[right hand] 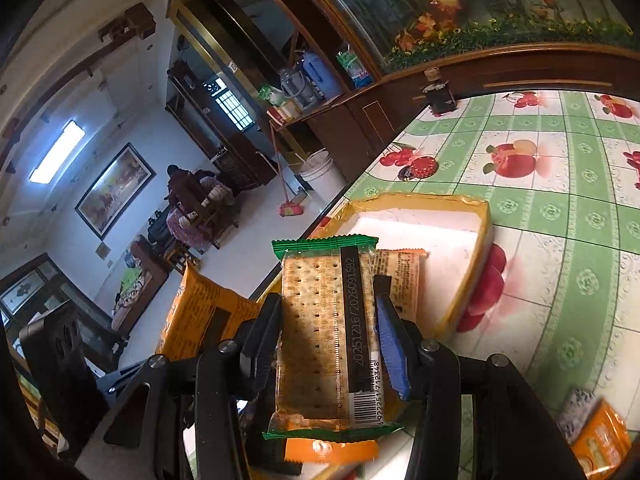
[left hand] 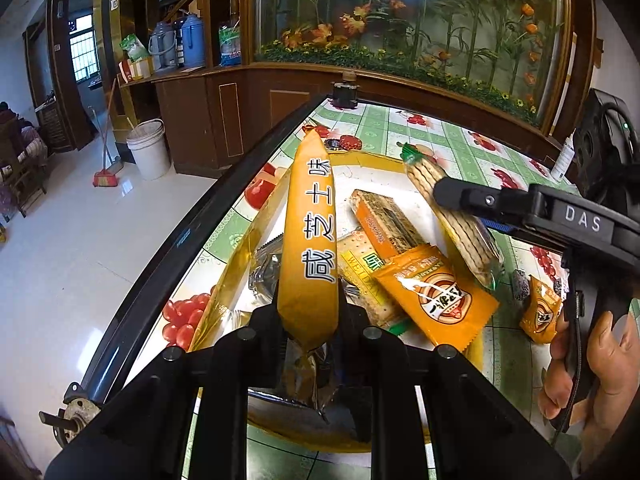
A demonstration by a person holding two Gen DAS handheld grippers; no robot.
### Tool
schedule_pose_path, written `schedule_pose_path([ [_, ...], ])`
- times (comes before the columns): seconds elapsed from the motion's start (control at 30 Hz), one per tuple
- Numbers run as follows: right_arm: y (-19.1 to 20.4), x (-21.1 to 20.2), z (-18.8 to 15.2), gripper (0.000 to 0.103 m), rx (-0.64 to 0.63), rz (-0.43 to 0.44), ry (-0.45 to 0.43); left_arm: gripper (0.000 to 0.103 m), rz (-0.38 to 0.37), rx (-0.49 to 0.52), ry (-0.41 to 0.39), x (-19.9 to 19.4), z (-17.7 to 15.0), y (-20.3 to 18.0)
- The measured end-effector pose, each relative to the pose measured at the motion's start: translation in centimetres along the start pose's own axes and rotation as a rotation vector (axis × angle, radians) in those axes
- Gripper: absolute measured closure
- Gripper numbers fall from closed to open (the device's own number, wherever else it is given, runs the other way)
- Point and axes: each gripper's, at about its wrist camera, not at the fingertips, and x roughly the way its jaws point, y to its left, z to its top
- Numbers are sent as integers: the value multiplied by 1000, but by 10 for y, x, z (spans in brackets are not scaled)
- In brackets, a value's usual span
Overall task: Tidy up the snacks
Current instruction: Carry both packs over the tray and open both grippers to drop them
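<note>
Now, cracker pack (right hand: 326, 336) clamped in right hand-held gripper (right hand: 326, 340) (above tray (right hand: 476, 248)).

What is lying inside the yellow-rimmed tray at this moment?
The tray holds orange snack packets, a cracker pack under them, and a silvery wrapper. The left gripper covers the near part.

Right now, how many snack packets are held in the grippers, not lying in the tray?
2. The long orange cheese-flavour packet sits in the left gripper; the green-edged clear cracker packet sits in the right gripper. Both are above the yellow-rimmed tray.
</note>
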Motion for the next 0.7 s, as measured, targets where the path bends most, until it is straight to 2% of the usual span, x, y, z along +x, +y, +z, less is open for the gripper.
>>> schedule_pose_path([
  [0.27,-1,17,10,56,4,-11,-7,87,5,-14,16,5,0,9],
  [0.7,-9,42,14,55,-28,-105,31,87,-1,-13,53,25,4,3],
])
